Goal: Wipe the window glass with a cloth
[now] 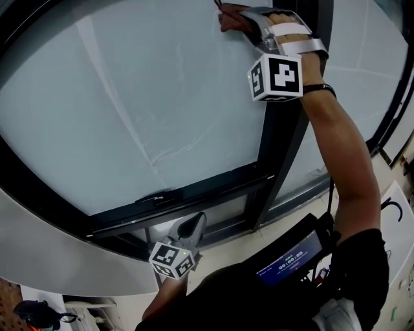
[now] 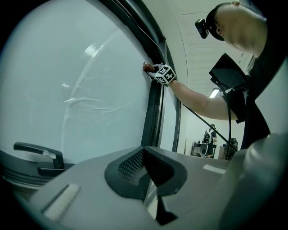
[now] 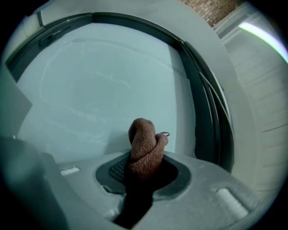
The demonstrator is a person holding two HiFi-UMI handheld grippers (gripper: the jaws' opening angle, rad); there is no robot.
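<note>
Right tool (image 3: 143, 174) pinches bunched brown woven cloth (image 3: 144, 141) against smooth glass (image 3: 99, 81) (left tool (image 2: 150, 179) closed).

left tool (image 1: 192, 227), right tool (image 1: 231, 19): grey, marker cubes (image 1: 277, 76) | black sleeve (image 1: 362, 265), wristband (image 1: 318, 89)

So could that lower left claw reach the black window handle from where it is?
Probably yes. The left claw hangs just below the window frame, and the handle sits close by with nothing between them. Its jaws are shut and empty.
</note>
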